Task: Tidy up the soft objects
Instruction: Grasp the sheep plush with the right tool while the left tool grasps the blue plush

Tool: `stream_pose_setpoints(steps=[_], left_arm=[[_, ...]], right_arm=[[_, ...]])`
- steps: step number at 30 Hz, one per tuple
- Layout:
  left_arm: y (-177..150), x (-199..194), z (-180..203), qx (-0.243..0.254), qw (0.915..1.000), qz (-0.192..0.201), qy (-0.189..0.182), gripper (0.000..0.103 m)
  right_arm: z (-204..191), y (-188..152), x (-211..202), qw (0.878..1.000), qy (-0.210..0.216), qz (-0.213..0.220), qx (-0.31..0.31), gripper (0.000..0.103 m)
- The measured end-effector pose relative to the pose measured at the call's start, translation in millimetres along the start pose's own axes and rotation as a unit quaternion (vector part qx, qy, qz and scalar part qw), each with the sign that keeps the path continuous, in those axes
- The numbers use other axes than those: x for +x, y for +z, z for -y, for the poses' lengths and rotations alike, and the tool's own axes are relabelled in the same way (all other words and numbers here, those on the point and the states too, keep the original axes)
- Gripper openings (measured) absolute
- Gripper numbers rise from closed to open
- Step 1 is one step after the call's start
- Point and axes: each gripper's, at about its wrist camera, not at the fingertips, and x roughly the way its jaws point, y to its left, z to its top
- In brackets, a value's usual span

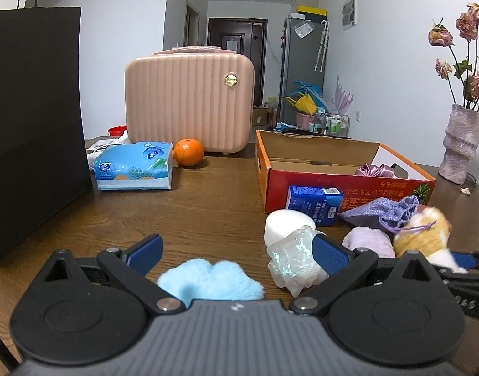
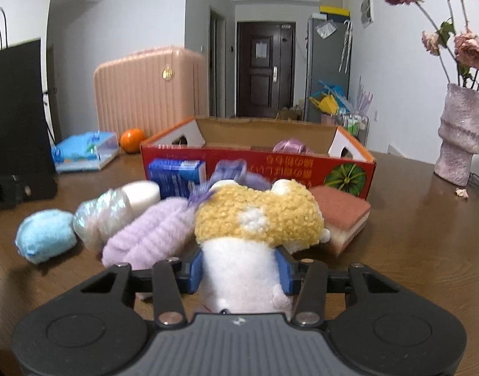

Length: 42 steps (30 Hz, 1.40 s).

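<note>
While right tool (image 2: 241, 271) clamps plush toy (image 2: 255, 219), left tool (image 1: 236, 252) apart, wooden table (image 1: 208, 197)

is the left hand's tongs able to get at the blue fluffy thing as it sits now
Probably yes. The blue fluffy thing lies on the table right between the open left tongs, nothing over it. The shiny wrapped bundle crowds the right-side finger, so closing may nudge it.

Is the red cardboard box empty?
No, a shiny pink satin pouch lies inside the red cardboard box, near its right end.
</note>
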Motion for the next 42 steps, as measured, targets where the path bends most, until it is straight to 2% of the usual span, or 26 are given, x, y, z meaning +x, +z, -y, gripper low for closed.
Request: stream_pose_setpoints(steps=[9, 15, 25, 30, 42], left_arm=[[0, 6, -4, -0.01, 0.9999, -0.004, 0.012, 0.103], [0, 9, -7, -0.017, 0.9995, -0.009, 0.026, 0.103], [-8, 7, -17, -0.008, 0.9986, -0.024, 0.047, 0.103], [-18, 8, -22, 0.015, 0.9977, -0.039, 0.054, 0.103], [-22, 33, -14, 0.037, 0.9954, -0.082, 0.033, 0.103]], right_arm=[[15, 9, -27, 0.998, -0.01, 0.064, 0.026, 0.046], [27, 11, -37, 0.995, -0.022, 0.085, 0.041, 0.046], [35, 8, -44, 0.994, -0.023, 0.091, 0.048, 0.046], [37, 7, -43, 0.995, -0.03, 0.087, 0.05, 0.046], [38, 6, -41, 0.995, -0.029, 0.081, 0.051, 0.046]])
